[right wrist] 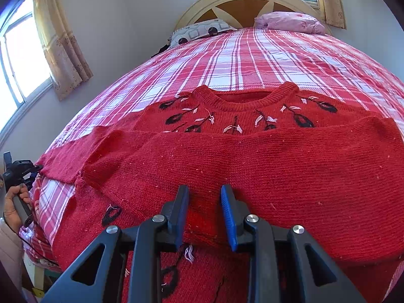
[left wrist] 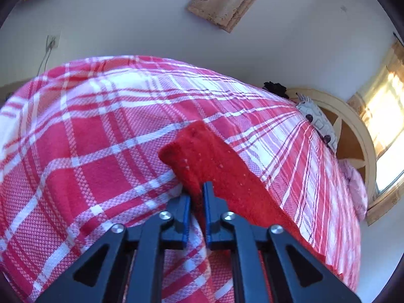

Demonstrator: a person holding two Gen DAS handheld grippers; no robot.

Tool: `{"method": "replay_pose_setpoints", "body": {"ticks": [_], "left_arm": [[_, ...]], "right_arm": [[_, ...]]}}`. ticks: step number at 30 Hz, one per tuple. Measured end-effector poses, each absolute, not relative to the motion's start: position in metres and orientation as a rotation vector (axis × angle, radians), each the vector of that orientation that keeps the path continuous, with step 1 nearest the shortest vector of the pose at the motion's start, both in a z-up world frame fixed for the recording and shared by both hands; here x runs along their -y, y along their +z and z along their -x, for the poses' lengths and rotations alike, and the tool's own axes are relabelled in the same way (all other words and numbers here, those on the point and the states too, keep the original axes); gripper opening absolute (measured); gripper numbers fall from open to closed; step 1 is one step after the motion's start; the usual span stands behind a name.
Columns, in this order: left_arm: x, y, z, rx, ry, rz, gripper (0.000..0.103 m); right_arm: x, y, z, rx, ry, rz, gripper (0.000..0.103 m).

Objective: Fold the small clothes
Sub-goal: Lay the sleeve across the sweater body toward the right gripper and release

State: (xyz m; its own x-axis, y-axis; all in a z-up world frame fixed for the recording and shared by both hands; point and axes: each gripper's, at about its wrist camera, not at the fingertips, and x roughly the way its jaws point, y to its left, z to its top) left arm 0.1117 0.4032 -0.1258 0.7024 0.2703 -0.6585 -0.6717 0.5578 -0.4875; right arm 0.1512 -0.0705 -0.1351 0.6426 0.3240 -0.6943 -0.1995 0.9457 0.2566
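Observation:
A red knit sweater (right wrist: 252, 166) with black and white embroidery lies face up on the plaid bed cover (right wrist: 240, 58), one sleeve folded across its chest. My right gripper (right wrist: 204, 192) sits at the sweater's near edge, its blue pads pinching a thick fold of the knit. The other sleeve (left wrist: 202, 156) reaches out to the bed's left side. There my left gripper (left wrist: 199, 194) is shut on that sleeve's edge, a little behind the cuff. In the right wrist view the left gripper (right wrist: 35, 169) shows at the far left, held by a person's hand (right wrist: 12, 207).
A patterned pillow (right wrist: 202, 30) and a pink pillow (right wrist: 290, 21) lie by the round headboard (right wrist: 240, 0). Curtained windows (right wrist: 22, 50) flank the bed. The bed's left edge (right wrist: 38, 227) drops off beside the hand. A wall socket with a cable (left wrist: 51, 43) is on the wall.

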Motion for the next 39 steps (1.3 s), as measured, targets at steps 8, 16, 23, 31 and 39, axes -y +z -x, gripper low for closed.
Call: {"method": "replay_pose_setpoints", "body": {"ticks": [8, 16, 23, 31, 39], "left_arm": [[-0.352, -0.078, -0.122, -0.493, 0.496, 0.592, 0.006], [-0.236, -0.036, -0.142, -0.451, 0.24, 0.349, 0.006], [-0.114, -0.027, -0.141, -0.44, -0.023, 0.151, 0.006], [-0.018, -0.053, -0.128, -0.485, -0.193, -0.008, 0.006], [0.02, -0.092, -0.126, -0.583, -0.238, -0.167, 0.015]], "right_arm": [[0.073, -0.129, -0.149, -0.805, 0.326, -0.18, 0.028], [0.101, -0.112, -0.144, -0.776, 0.272, -0.265, 0.028], [0.117, -0.116, -0.136, -0.792, 0.265, -0.324, 0.028], [0.133, -0.115, -0.129, -0.785, 0.255, -0.355, 0.028], [0.142, -0.12, -0.127, -0.798, 0.264, -0.384, 0.029]]}}
